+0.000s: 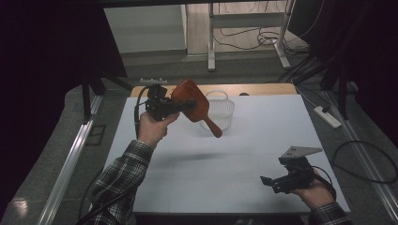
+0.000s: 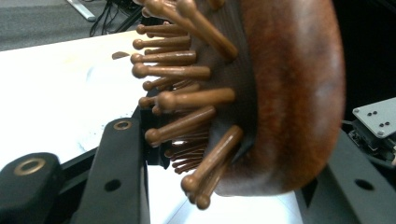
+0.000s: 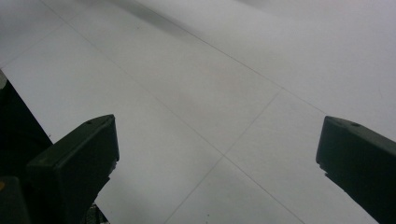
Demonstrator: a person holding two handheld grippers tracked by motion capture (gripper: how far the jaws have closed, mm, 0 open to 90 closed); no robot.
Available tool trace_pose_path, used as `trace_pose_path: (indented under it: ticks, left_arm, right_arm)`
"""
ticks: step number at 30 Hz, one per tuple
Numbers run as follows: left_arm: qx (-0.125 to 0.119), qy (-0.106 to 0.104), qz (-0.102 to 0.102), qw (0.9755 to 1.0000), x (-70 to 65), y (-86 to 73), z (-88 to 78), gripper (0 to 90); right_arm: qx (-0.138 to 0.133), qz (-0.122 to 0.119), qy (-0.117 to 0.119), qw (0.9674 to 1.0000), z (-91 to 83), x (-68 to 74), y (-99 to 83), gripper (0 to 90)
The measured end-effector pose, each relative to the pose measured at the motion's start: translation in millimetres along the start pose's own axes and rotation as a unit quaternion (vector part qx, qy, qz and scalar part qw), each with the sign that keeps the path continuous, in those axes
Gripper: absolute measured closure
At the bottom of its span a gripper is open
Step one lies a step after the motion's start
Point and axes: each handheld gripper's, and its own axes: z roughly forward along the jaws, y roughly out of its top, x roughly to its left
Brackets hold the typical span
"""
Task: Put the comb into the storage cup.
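A brown wooden paddle hairbrush (image 1: 202, 114) hangs in the air above the far left of the white table (image 1: 225, 173), its handle pointing down and right. My left gripper (image 1: 189, 104) is shut across the brush head. In the left gripper view the brush (image 2: 289, 93) sits between the jaws of my left gripper (image 2: 233, 158), its wooden pins facing left. My right gripper (image 1: 268, 182) rests low at the table's near right, held in a hand, pointing left. In the right gripper view my right gripper (image 3: 219, 135) stands open over bare table with nothing between its jaws.
A white wire basket (image 1: 229, 104) sits at the far middle of the table, just behind the brush. A power strip (image 1: 328, 117) and cables lie on the floor to the right. Metal desk legs (image 1: 211, 42) stand beyond the table.
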Motion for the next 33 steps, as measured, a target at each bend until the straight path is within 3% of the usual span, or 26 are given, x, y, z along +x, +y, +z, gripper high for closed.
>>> trace_pose_path:
  ticks: [12, 33]
  left_arm:
    - [-0.009, 0.004, -0.009, 0.9999, 6.5, 8.8, -2.3, 53.7]
    - [-0.012, 0.03, 0.001, 0.9995, 9.1, 32.3, 2.4, 53.7]
  right_arm:
    - [0.005, 0.014, -0.018, 0.9997, -9.2, -5.3, -14.4, 0.0]
    - [0.013, 0.037, -0.049, 0.998, -27.8, -6.7, -30.7, 0.0]
